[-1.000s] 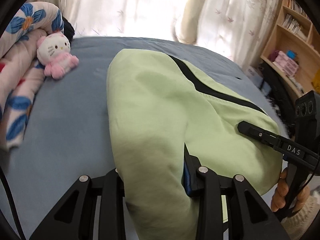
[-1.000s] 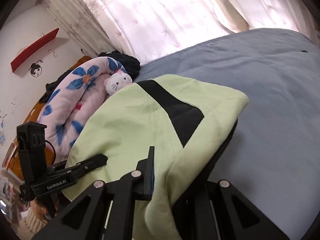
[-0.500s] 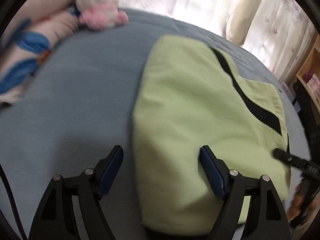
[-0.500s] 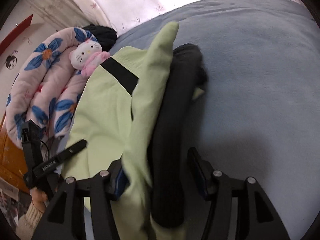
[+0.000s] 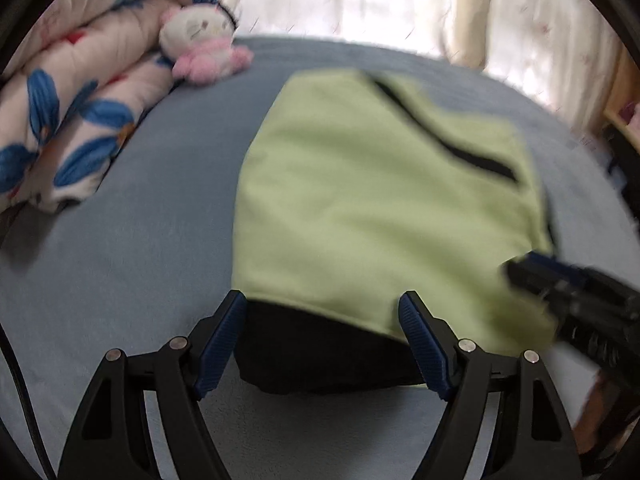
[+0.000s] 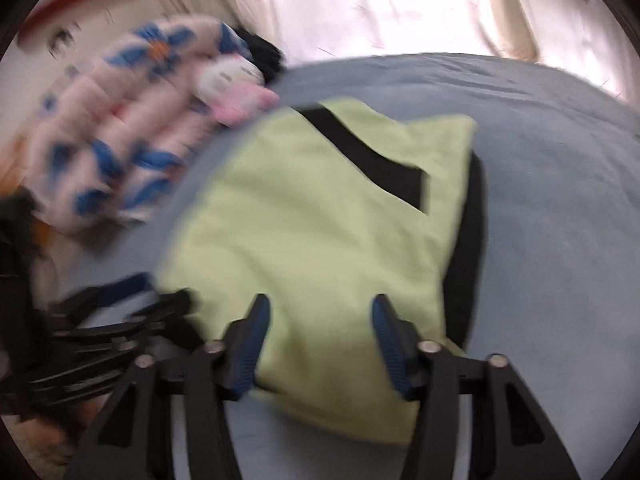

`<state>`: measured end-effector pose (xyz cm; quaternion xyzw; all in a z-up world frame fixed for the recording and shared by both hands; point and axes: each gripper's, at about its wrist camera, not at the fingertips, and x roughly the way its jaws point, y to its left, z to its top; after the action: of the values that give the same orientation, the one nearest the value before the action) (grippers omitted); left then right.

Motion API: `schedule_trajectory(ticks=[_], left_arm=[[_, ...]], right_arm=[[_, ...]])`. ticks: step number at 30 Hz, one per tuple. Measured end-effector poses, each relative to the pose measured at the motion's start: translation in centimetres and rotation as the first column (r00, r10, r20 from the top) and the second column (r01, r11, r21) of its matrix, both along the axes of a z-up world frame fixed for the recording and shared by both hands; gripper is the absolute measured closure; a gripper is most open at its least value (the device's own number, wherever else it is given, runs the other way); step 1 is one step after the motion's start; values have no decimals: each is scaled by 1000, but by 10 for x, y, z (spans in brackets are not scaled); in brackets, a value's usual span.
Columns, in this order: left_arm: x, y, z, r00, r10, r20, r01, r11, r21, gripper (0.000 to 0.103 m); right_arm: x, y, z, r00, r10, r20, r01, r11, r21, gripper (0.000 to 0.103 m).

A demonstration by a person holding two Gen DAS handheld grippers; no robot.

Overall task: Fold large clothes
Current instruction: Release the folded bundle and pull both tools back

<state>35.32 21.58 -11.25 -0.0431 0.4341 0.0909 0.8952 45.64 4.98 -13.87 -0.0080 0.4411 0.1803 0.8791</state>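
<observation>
a light green garment (image 5: 380, 208) with a black stripe (image 5: 444, 140) lies folded flat on the blue bed (image 5: 132, 240), a dark layer (image 5: 320, 352) showing beneath its near edge. the left gripper (image 5: 322, 340) has its fingers spread wide, one on each side of the near edge, pinching nothing. the right gripper (image 6: 320, 336) is likewise spread, its blue pads (image 6: 390, 340) over the green cloth with no fabric caught between them. both views are blurred by motion. a flowered quilt (image 5: 72, 92) and a pink-and-white plush toy (image 5: 200, 48) lie at the far left of the bed, well apart from the garment. the fold appears largely done; the step in hand is judged to be releasing and tidying. to do it well, the grippers should draw back level and straight so the pads do not drag the top layer, then square the green edge over the dark layer and press out any ridge near the stripe.
</observation>
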Motion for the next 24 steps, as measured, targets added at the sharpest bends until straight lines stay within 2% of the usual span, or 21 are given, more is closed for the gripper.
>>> schedule_trajectory(ticks=[1, 2, 3, 4, 6, 7, 11, 15, 17, 24], left_arm=[[2, 2, -11, 1000, 11, -22, -10, 999, 35, 25], [5, 6, -19, 999, 3, -39, -2, 1000, 25, 24], [5, 14, -27, 999, -6, -45, 4, 999, -33, 24], [4, 26, -33, 999, 14, -41, -19, 991, -134, 24], [2, 38, -36, 998, 37, -49, -48, 972, -229, 23], [1, 38, -36, 998, 38, -47, -48, 972, -231, 23], [-8, 25, -20, 998, 33, -46, -40, 988, -152, 23], [-33, 4, 8, 998, -5, -58, -4, 990, -143, 23], [-52, -6, 27, 999, -14, -44, 7, 989, -149, 23], [-133, -51, 121, 1000, -16, 24, 21, 983, -180, 23]], right_arm=[[6, -7, -10, 1000, -24, -13, 24, 1000, -16, 77], [11, -21, -22, 999, -40, -34, 40, 999, -4, 84], [12, -29, -26, 998, -36, -51, 38, 999, 37, 85], [12, -36, -26, 997, -33, -63, 38, 996, 81, 85], [9, -41, -22, 997, -36, -70, 42, 994, 96, 86], [7, -39, -20, 997, -37, -73, 44, 995, 94, 86], [-1, -40, -3, 992, -51, -112, 63, 992, 108, 83], [-26, -54, 23, 989, -44, -140, 62, 990, 124, 83], [-46, -61, 48, 990, -47, -133, 64, 990, 127, 83], [-122, -96, 122, 991, -73, -113, 85, 991, 104, 82]])
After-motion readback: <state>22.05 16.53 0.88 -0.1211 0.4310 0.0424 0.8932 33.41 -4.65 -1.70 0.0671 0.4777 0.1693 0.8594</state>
